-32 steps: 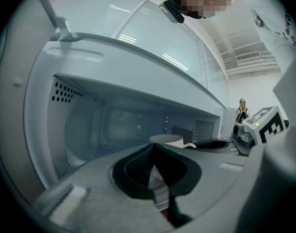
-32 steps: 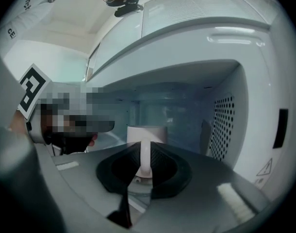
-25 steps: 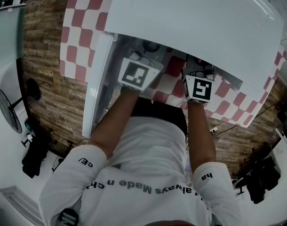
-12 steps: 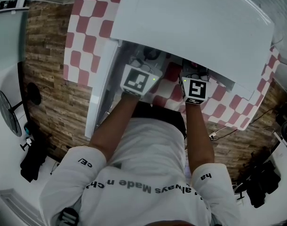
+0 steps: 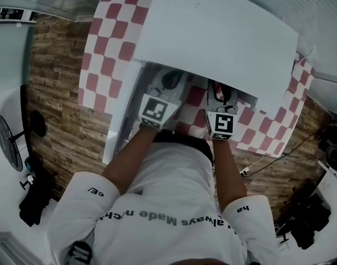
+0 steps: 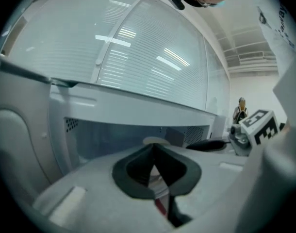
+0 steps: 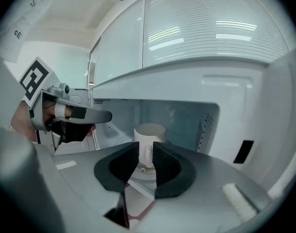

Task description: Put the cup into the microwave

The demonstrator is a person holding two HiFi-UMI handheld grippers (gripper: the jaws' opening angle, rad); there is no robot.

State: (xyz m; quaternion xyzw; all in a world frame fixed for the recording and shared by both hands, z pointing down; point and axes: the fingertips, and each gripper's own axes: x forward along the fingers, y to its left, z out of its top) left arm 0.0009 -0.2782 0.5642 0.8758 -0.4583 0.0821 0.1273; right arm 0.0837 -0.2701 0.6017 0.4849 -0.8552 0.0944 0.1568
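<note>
A white cup (image 7: 149,139) stands upright on the glass turntable inside the open white microwave (image 5: 212,32). My right gripper (image 7: 145,158) points straight at the cup from just outside the cavity. Its jaws stand a narrow gap apart, with the cup showing beyond them and nothing held between them. My left gripper (image 6: 153,152) is shut and empty, its tips touching, and it points into the left part of the cavity. In the head view both grippers (image 5: 169,83) (image 5: 221,93) reach under the microwave's top, which hides the cup.
The microwave door (image 5: 121,115) hangs open at the left. The microwave sits on a red and white checkered cloth (image 5: 108,48) over a table, with wood-pattern floor (image 5: 58,93) around it. The left gripper (image 7: 65,115) shows at the left of the right gripper view.
Both grippers have drawn back a little from the microwave opening toward the person. The head camera has also shifted.
</note>
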